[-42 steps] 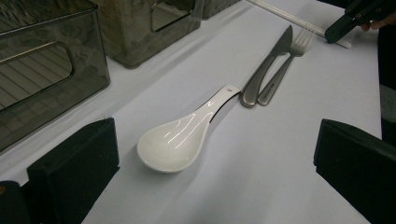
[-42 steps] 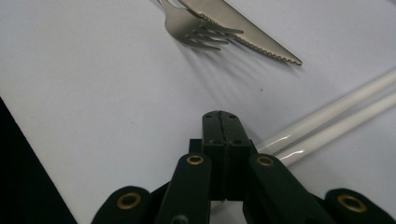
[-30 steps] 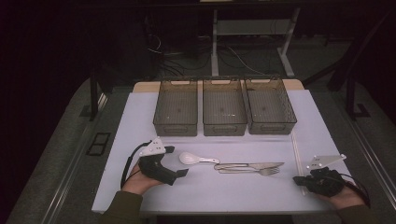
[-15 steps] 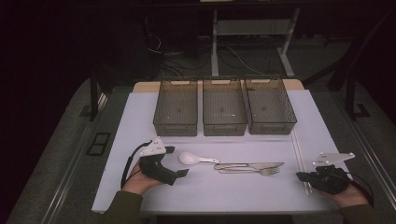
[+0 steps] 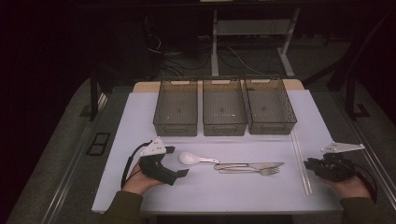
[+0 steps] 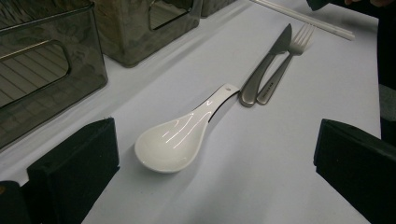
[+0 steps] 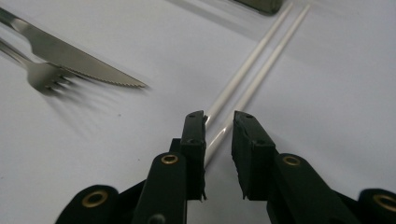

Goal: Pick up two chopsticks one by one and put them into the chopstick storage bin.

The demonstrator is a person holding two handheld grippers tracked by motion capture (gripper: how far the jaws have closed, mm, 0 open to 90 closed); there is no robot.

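A white ceramic spoon [image 5: 191, 158] lies on the white mat, with a knife [image 5: 252, 165] and fork [image 5: 261, 171] side by side to its right. Two white chopsticks [image 5: 301, 158] lie further right. My left gripper [image 5: 176, 161] rests left of the spoon. In the left gripper view its jaws stand wide open [image 6: 215, 128], the spoon [image 6: 173, 144] on the mat ahead of them. My right gripper [image 5: 310, 165] sits at the chopsticks' near end. Its jaws [image 7: 218, 116] have just been opening and stand slightly apart over the chopsticks [image 7: 252, 70], pressing nothing.
Three dark see-through bins [image 5: 177, 122] [image 5: 224, 125] [image 5: 273, 123] stand in a row at the back of the mat [image 5: 140, 121]. The knife [image 7: 70, 56] and fork [image 7: 42, 72] lie left of the right jaws. Dark floor and cables surround the table.
My right gripper has shifted a little to the right and away from me, and its jaws have parted. The left gripper, spoon, knife and fork have not moved.
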